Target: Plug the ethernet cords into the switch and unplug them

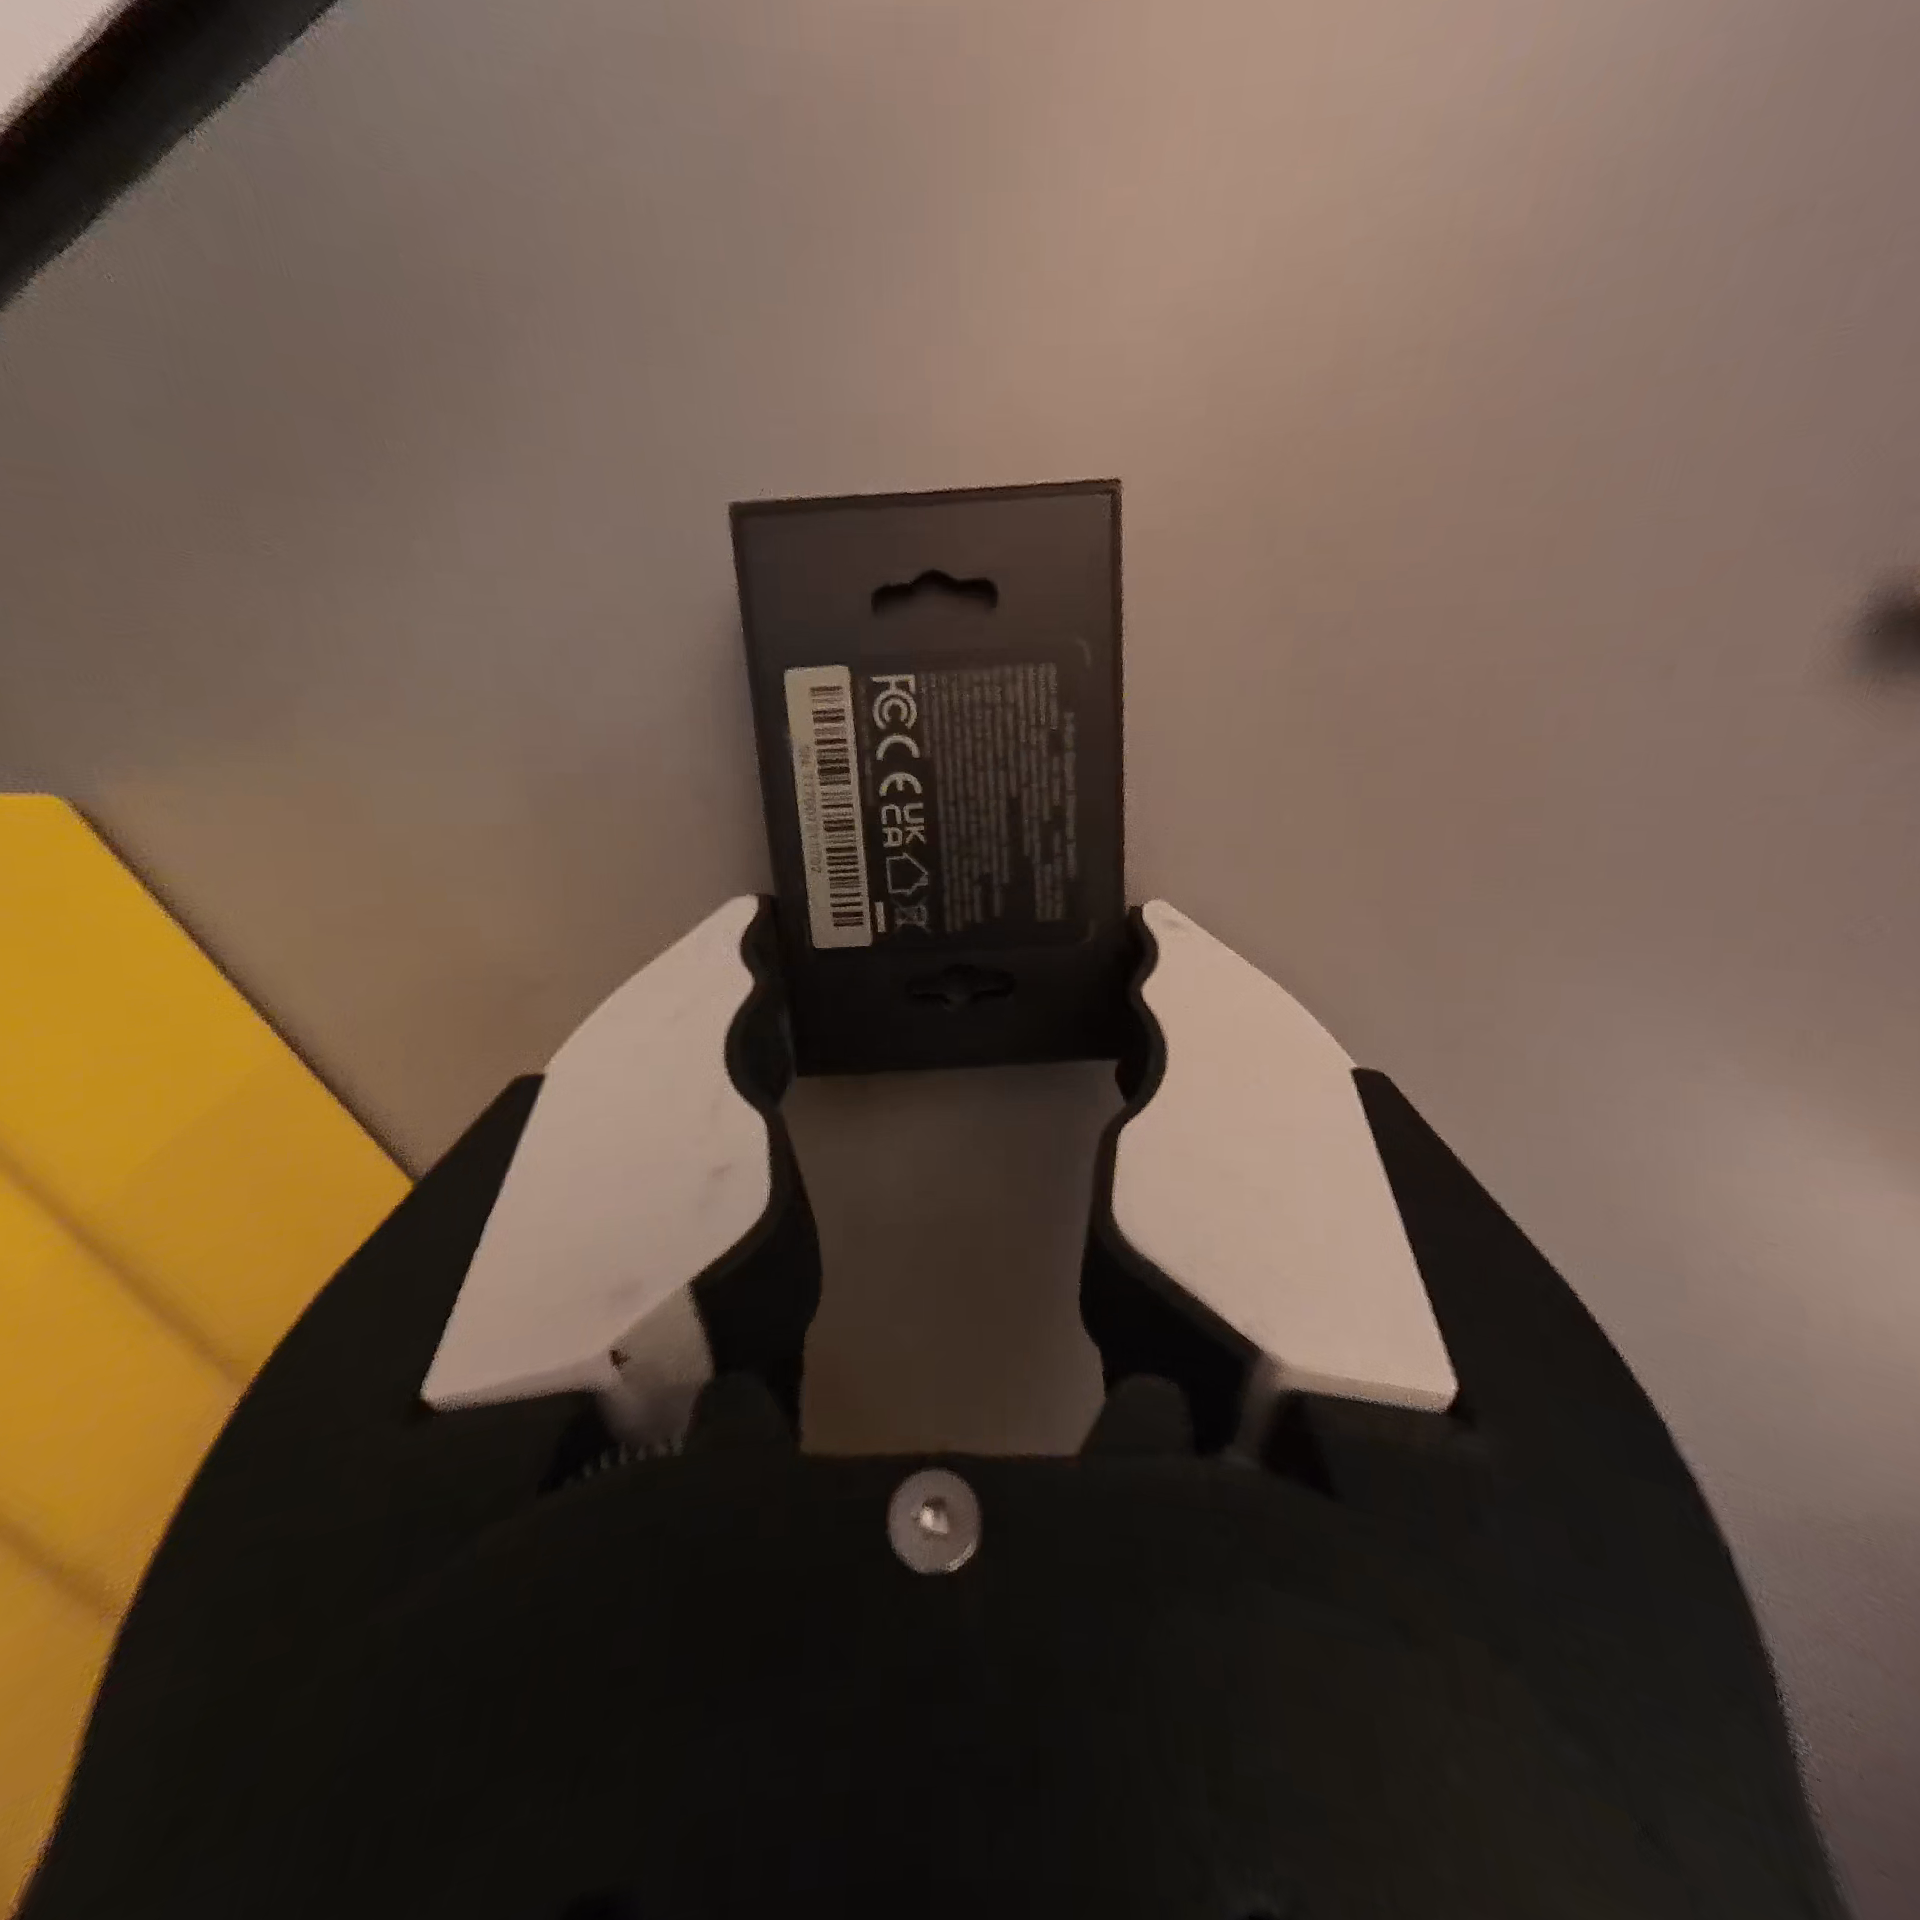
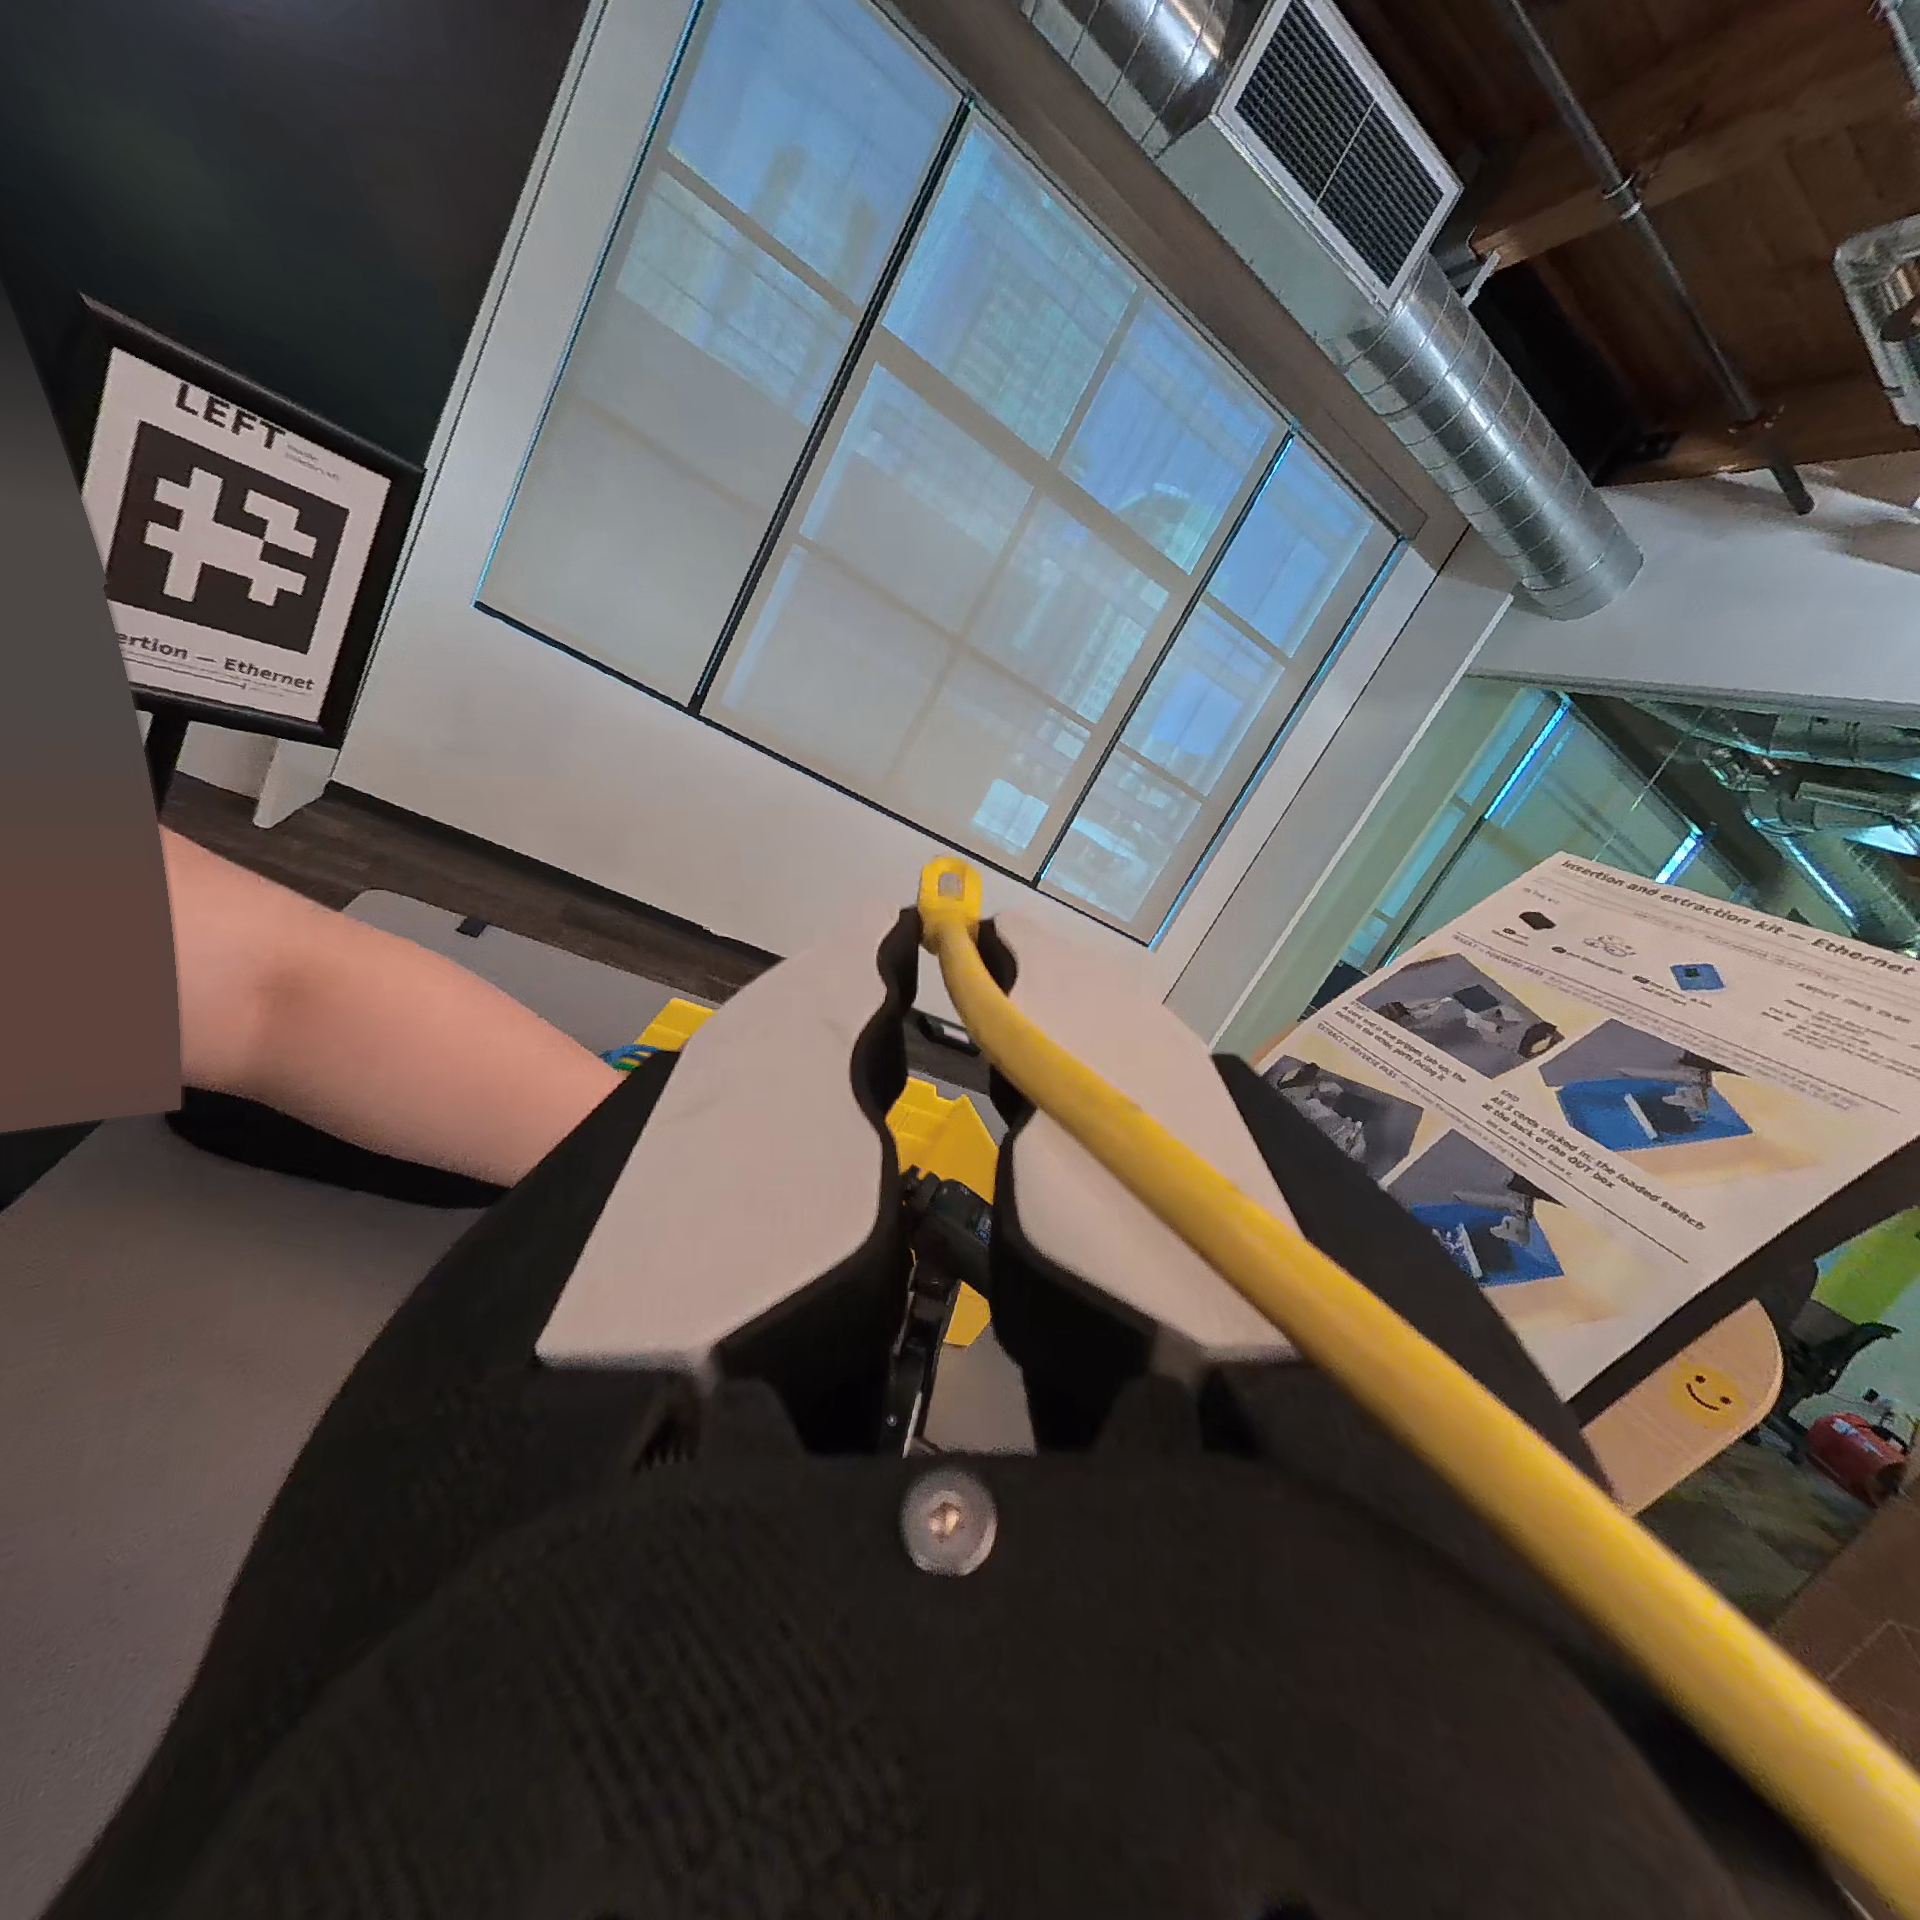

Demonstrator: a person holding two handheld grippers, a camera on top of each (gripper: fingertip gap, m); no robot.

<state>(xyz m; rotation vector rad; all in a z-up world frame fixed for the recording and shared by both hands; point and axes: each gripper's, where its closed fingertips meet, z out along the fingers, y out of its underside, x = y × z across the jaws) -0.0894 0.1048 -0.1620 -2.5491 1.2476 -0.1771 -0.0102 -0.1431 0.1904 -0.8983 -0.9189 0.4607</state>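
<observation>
The left tool (image 1: 945,966) clamps the near end of the black switch (image 1: 930,727), label side up over the grey surface (image 1: 1455,520); its ports are hidden. The right tool (image 2: 940,945) pinches the yellow ethernet cord (image 2: 1247,1216) behind its plug (image 2: 949,888). Best to turn the ports toward the plug, align squarely, then push straight in.

A large window (image 2: 935,488) with grey frames and dark mullions fills a white wall (image 2: 582,800), showing blue daylight. A ribbed silver air duct (image 2: 1486,416) and a slatted vent (image 2: 1340,156) run beneath a dark wooden ceiling (image 2: 1662,125). To the right stand green-tinted glass partitions (image 2: 1558,831). Dark wood flooring (image 2: 416,862) meets the wall. A pale grey bench (image 1: 1351,520) lies below.
</observation>
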